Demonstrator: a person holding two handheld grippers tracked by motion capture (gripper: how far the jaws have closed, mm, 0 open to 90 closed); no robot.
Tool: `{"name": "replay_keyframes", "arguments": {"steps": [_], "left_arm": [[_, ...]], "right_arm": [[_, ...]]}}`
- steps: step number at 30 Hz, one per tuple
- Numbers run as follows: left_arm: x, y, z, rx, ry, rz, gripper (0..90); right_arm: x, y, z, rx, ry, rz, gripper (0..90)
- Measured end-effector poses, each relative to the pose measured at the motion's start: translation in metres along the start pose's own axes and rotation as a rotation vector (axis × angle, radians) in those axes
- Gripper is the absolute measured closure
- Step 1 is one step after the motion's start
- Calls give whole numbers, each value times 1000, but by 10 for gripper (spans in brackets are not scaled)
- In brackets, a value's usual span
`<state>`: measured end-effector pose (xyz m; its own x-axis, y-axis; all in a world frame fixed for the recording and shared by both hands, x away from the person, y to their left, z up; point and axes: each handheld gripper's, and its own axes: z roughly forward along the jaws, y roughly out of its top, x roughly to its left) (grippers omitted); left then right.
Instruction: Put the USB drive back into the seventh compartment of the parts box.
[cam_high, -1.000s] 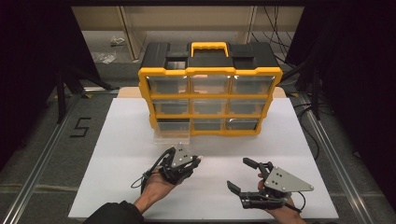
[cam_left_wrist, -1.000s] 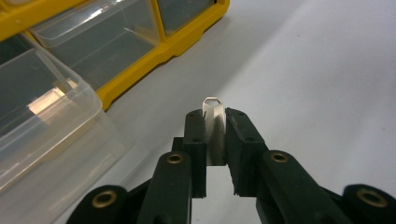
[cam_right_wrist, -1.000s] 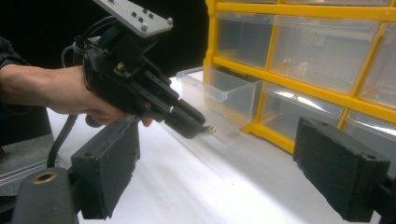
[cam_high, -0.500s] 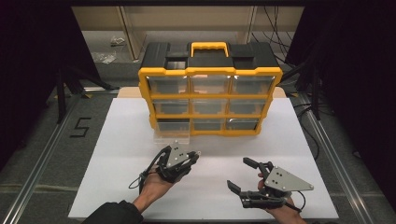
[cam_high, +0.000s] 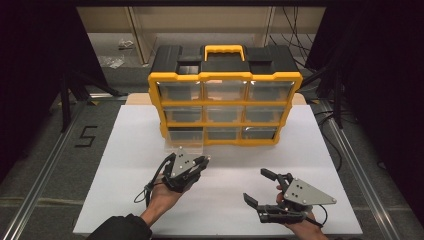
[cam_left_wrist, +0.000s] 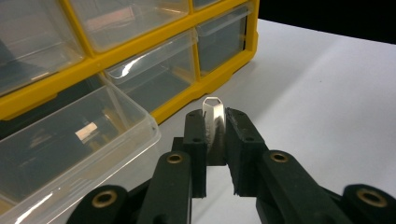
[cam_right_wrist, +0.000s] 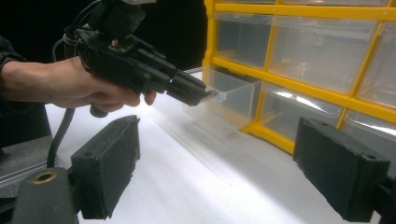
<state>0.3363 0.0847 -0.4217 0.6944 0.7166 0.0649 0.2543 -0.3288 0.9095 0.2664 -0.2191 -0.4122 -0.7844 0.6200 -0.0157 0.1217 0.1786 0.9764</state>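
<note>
A yellow organizer (cam_high: 225, 104) with clear drawers stands at the back of the white table. Its bottom-left drawer (cam_high: 184, 143) is pulled out. My left gripper (cam_high: 203, 161) hovers just in front of that drawer, shut on a small clear piece (cam_left_wrist: 214, 111) that sticks up between its pads. In the left gripper view the open drawer (cam_left_wrist: 70, 154) lies to the left of my left gripper (cam_left_wrist: 215, 125). My right gripper (cam_high: 258, 187) rests low at the front right, jaws wide apart with nothing between them. The right gripper view has the left gripper (cam_right_wrist: 140, 60) carrying the piece (cam_right_wrist: 217, 95) at the drawer's front edge (cam_right_wrist: 231, 100).
The white table (cam_high: 125, 165) extends around both hands. A metal frame rail (cam_high: 350, 160) runs along the right side, and dark floor with a "5" mark (cam_high: 86, 136) lies to the left. Cables trail from each gripper.
My left gripper has crept slightly forward toward the pulled-out drawer, still holding the piece. The right gripper has stayed put.
</note>
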Motion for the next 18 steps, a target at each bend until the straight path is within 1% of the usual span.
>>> {"name": "replay_keyframes", "arguments": {"steps": [5, 8, 12, 18], "left_arm": [[2, 1, -1, -12, 9, -6, 788], [3, 1, -3, -29, 25, -11, 788], [7, 3, -5, -54, 44, -29, 788], [13, 3, -8, -73, 62, -59, 788]], "right_arm": [[0, 0, 0, 0, 2, 2, 156], [0, 0, 0, -2, 2, -1, 156], [0, 0, 0, 0, 2, 1, 156], [0, 0, 0, -1, 1, -1, 156]]}}
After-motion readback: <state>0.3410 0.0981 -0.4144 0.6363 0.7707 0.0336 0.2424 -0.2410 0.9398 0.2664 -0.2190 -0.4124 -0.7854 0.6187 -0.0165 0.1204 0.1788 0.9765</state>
